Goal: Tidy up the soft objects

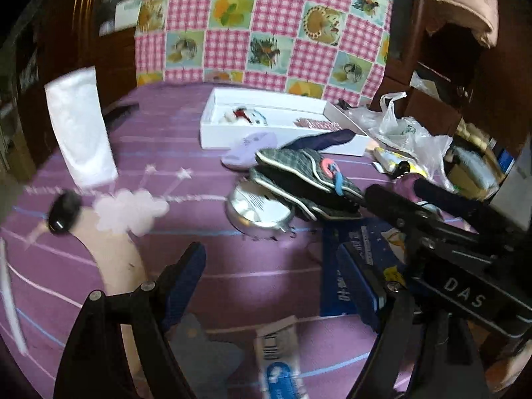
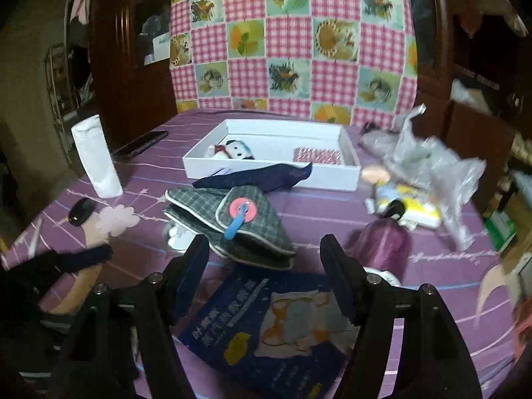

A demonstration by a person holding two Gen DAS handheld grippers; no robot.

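Right gripper [image 2: 264,259]: jaws apart, nothing between them; pointed down over the blue book [image 2: 266,326], with the grey plaid pouch [image 2: 229,222] just ahead.
Left gripper [image 1: 292,299]: jaws apart, empty; only its left finger shows clearly, the right side masked by the other tool's black frame.
Plaid pouch: folded and limp, with a pink ring and blue loop on the flap; it lies on the purple cloth [image 2: 316,206], partly over a round metal tin [image 1: 257,211].
Dark sock [image 2: 262,174]: draped against the near wall of the white box [image 2: 271,171], touching the pouch's far edge.
Box contents: small plush doll [image 2: 229,149] at the left, patterned pack at the right, middle bare.
Step, judged: closing in on the pouch to move it to the box.
Doing it well: pinch the thick folded edge, not the loop; lift clear of the tin so it does not drag; keep the sock from snagging.
Clutter nearby: plastic bag [image 2: 429,163], white sleeve [image 2: 96,158], toothpaste tube [image 1: 276,362].
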